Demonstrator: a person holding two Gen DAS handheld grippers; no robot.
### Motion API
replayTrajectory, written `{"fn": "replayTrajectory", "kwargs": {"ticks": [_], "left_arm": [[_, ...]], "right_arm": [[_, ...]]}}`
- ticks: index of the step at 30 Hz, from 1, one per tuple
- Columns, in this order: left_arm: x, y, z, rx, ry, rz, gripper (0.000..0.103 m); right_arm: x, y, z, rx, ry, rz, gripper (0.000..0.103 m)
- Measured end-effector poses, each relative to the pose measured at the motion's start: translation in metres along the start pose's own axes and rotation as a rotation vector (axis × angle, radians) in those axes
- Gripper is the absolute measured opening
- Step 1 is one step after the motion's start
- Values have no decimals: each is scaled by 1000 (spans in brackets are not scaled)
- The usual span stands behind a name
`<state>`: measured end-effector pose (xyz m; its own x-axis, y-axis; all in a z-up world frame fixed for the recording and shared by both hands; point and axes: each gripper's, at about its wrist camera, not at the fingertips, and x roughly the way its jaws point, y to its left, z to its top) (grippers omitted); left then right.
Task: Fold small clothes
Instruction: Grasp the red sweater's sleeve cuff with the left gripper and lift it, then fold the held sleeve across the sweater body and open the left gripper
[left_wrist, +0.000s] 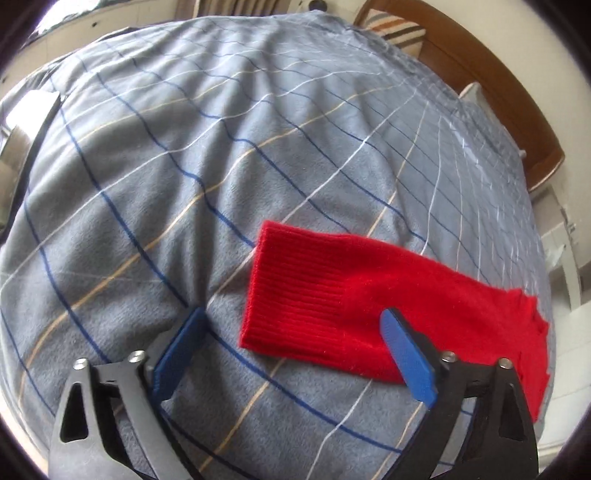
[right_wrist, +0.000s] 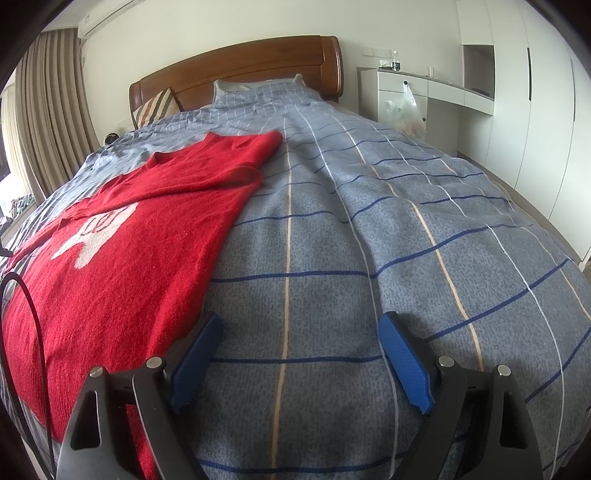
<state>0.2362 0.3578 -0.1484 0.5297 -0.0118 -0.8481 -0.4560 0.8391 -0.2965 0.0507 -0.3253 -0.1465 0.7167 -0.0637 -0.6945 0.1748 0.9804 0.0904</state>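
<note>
1. Left wrist view: left tool (left_wrist: 291, 354) spread wide, pinching nothing, poised low over the bed's grey checked duvet (left_wrist: 177, 177).
2. Same view: red sweater (left_wrist: 369, 302) flat on the duvet, its ribbed sleeve cuff (left_wrist: 291, 291) stretched out from the body and falling between the two blue pads; right pad overlapping the sleeve in the picture, contact not discernible.
3. Probably lined up this way to take the cuff and carry the sleeve back over the body, a first fold judged not yet begun.
4. Right wrist view: right tool (right_wrist: 299, 360) likewise spread and empty, over bare duvet (right_wrist: 406, 240) just beside the sweater's side edge.
5. Same view: sweater (right_wrist: 122, 251) laid front up, white motif (right_wrist: 98, 236) showing, neckline toward the wooden headboard (right_wrist: 240, 70), far sleeve (right_wrist: 236, 147) reaching out beyond it.
6. Spread flat presumably to keep seams straight for folding; tool beside the lower edge likely waiting to grip the hem or side.
</note>
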Motion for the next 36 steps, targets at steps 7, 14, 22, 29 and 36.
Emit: {"fn": "replayTrajectory", "kwargs": {"ticks": [7,14,22,29,36], "left_arm": [[-38,-29,21,80,-110,12,6],[-121,-171,34,324,-243,-204,5],[-137,-373,-33,622,-215,-452,5],[-74,-458,-127,765,-5,-469,46],[-69,-385,-170,772,-13,-366,82]], "right_arm": [[1,-1,0,4,2,3,87],[1,-1,1,10,6,2,88],[1,-3,2,17,8,14,89],[0,-3,2,17,9,17,89],[1,-3,3,16,14,23,89]]}}
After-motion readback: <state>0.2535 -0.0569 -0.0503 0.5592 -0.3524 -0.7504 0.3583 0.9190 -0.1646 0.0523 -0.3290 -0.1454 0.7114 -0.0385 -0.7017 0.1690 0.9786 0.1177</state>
